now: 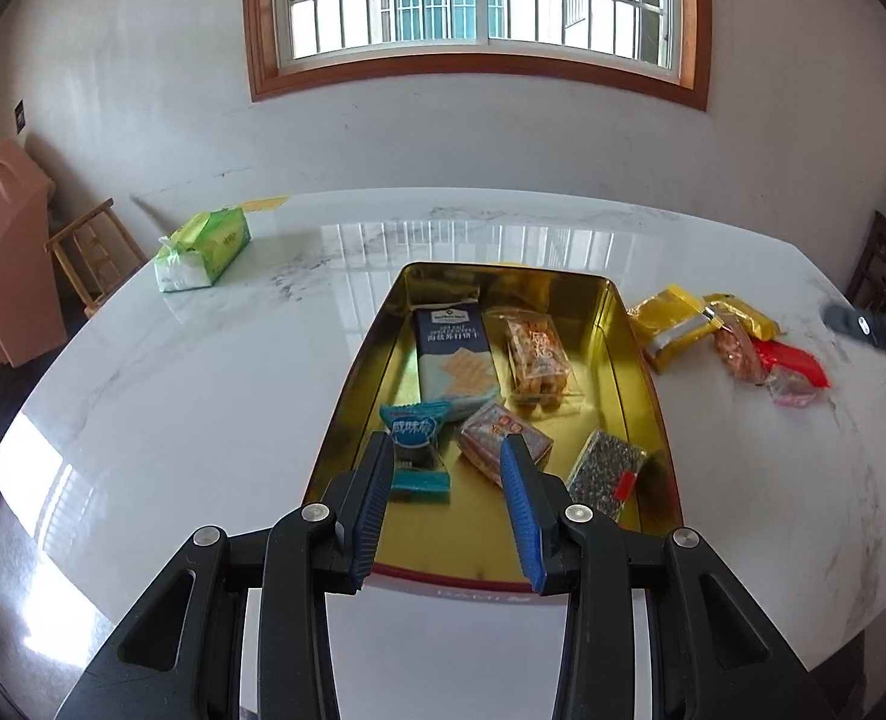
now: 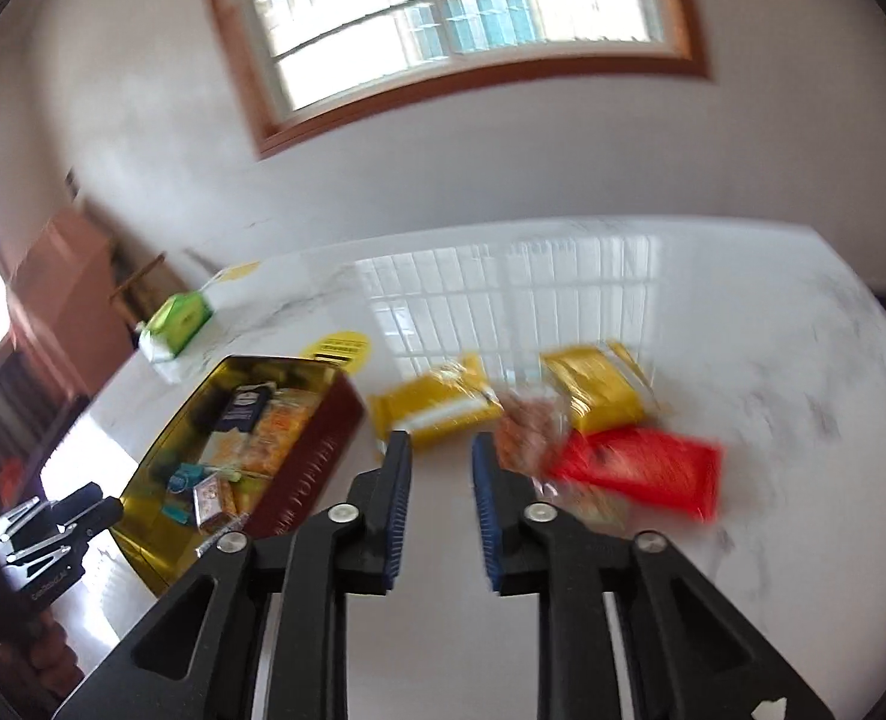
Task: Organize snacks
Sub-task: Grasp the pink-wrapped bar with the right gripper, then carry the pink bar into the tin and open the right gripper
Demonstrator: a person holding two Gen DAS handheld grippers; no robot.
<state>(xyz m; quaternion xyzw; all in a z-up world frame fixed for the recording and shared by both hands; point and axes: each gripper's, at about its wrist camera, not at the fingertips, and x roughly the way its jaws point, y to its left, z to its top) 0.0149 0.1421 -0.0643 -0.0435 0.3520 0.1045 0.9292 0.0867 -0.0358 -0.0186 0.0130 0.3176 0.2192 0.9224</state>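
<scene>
A white marble table (image 1: pixel 203 360) stood under a wood-framed window (image 1: pixel 478 0). At far left lay a green tissue pack (image 1: pixel 203 249), well apart from everything else.

The left wrist view looked straight down into the open gold tin (image 1: pixel 634 372), which held a blue cracker box (image 1: pixel 451 354), a clear pack of biscuits (image 1: pixel 535 360), a small blue sachet (image 1: pixel 413 432), a pink-printed packet (image 1: pixel 490 441) and a speckled bar (image 1: pixel 604 471). The right wrist view, blurred, showed what that one could not: the tin's dark red outer wall (image 2: pixel 317 456) and a round yellow sticker (image 2: pixel 338 348) on the table just behind it.

Right of the tin, the snacks not yet put away lay in a loose heap: two yellow packets (image 2: pixel 437 408), a clear bag of brown pieces (image 2: pixel 526 432) and a red packet (image 2: pixel 640 468).

The left gripper (image 1: pixel 447 441) hung over the tin's near end, its jaws moderately apart and holding nothing. The right gripper (image 2: pixel 441 438) pointed at the bare table between the tin and the heap, its jaws drawn to a narrow gap, empty and touching nothing.
</scene>
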